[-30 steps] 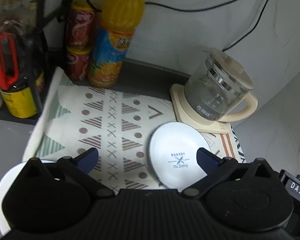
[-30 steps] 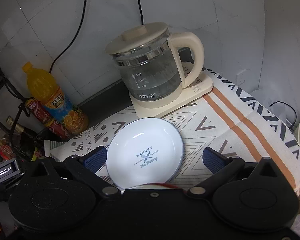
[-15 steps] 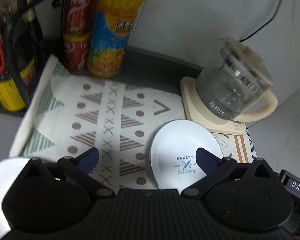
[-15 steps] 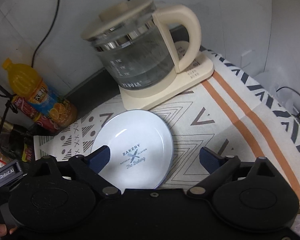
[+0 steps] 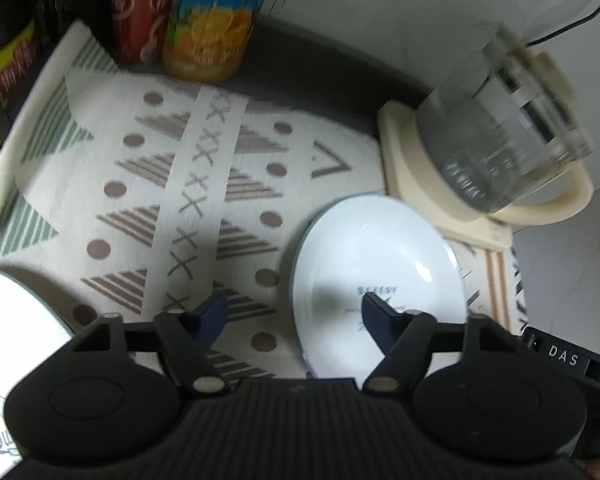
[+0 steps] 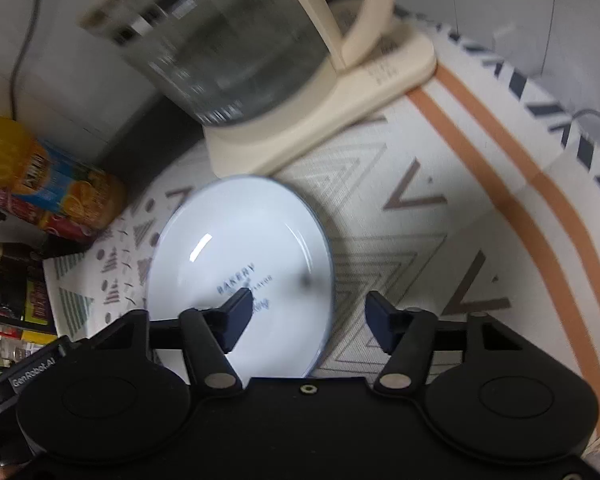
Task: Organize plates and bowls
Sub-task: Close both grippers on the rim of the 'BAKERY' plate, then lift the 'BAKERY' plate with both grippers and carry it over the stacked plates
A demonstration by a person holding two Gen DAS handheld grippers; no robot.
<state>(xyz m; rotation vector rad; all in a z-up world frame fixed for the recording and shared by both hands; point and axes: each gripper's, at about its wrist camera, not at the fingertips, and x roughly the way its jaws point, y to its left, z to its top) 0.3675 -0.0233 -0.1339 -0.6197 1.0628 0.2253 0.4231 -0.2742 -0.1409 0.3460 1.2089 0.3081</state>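
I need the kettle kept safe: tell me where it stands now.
The kettle stands on its base at the mat's far edge by the wall, just behind the plate; top centre in the right view, upper right in the left.

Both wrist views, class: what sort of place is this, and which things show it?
Probably a home kitchen counter: a glass electric kettle on its base, an orange juice bottle with drink cans, and a white plate on a patterned cloth.

I see plate (image 6: 240,248) left of my right jaws: glossy glazed white | mat (image 5: 204,208) under my left jaws: matt woven cloth | kettle (image 6: 228,36) ahead: clear glass, smooth cream plastic | gripper bodies: matt black plastic
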